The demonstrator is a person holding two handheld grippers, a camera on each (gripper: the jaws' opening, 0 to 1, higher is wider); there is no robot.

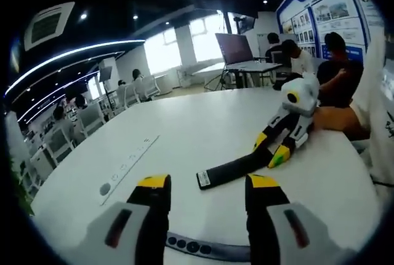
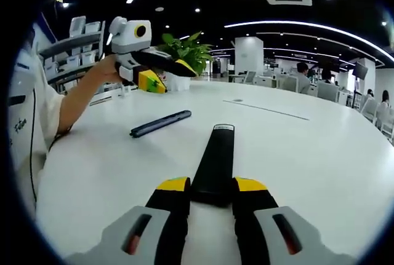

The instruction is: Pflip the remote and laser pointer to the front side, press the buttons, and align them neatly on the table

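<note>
- Long black remote (image 2: 214, 162) lies flat on the white table (image 2: 295, 154); right gripper (image 2: 212, 192) jaws clamp its near end
- Slim dark laser pointer (image 2: 160, 123) lies just left; left gripper (image 1: 208, 186) spread wide

The laser pointer (image 1: 206, 248) is partly hidden behind the jaws; remote (image 2: 213, 163) buttons unreadable.

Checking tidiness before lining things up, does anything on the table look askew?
Yes: the black remote, clamped in the right gripper, and the laser pointer lie at different angles, apart, not aligned.
</note>
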